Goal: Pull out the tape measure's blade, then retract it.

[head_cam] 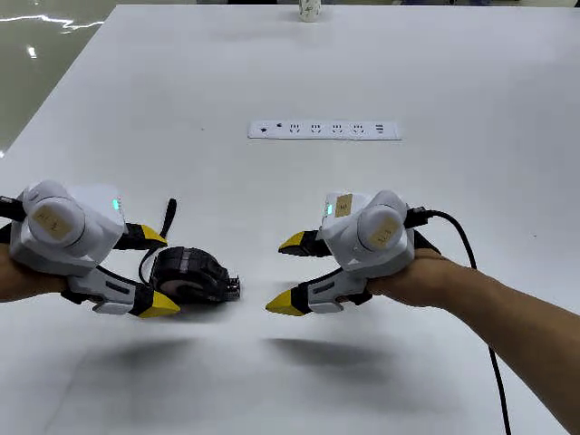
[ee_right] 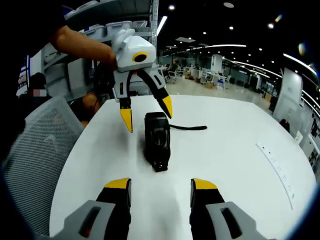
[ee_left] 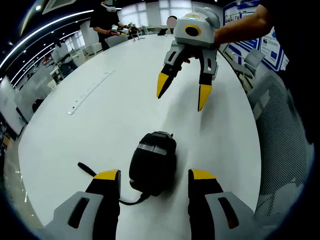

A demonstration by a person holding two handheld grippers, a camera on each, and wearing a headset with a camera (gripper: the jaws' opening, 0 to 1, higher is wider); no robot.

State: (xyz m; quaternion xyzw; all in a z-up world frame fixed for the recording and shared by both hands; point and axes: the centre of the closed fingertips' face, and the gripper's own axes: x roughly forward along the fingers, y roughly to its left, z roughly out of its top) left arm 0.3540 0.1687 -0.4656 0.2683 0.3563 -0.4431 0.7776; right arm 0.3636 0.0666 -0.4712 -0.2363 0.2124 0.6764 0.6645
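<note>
A black tape measure (head_cam: 188,275) lies on the white table (head_cam: 299,82), its blade end pointing right and a black wrist strap (head_cam: 167,220) trailing behind. My left gripper (head_cam: 157,270) stands open with its yellow-tipped jaws on either side of the case (ee_left: 153,162), not closed on it. My right gripper (head_cam: 288,272) is open a short way to the right of the blade end (ee_right: 160,165), facing the left one, with nothing between its jaws. In the right gripper view the tape measure (ee_right: 157,139) lies between the two grippers.
A white power strip (head_cam: 323,130) lies further back on the table. A small cup-like object (head_cam: 310,10) stands at the far edge. A black cable (head_cam: 471,272) runs from the right gripper. Mesh chairs (ee_right: 35,150) and people (ee_left: 107,17) are around the room.
</note>
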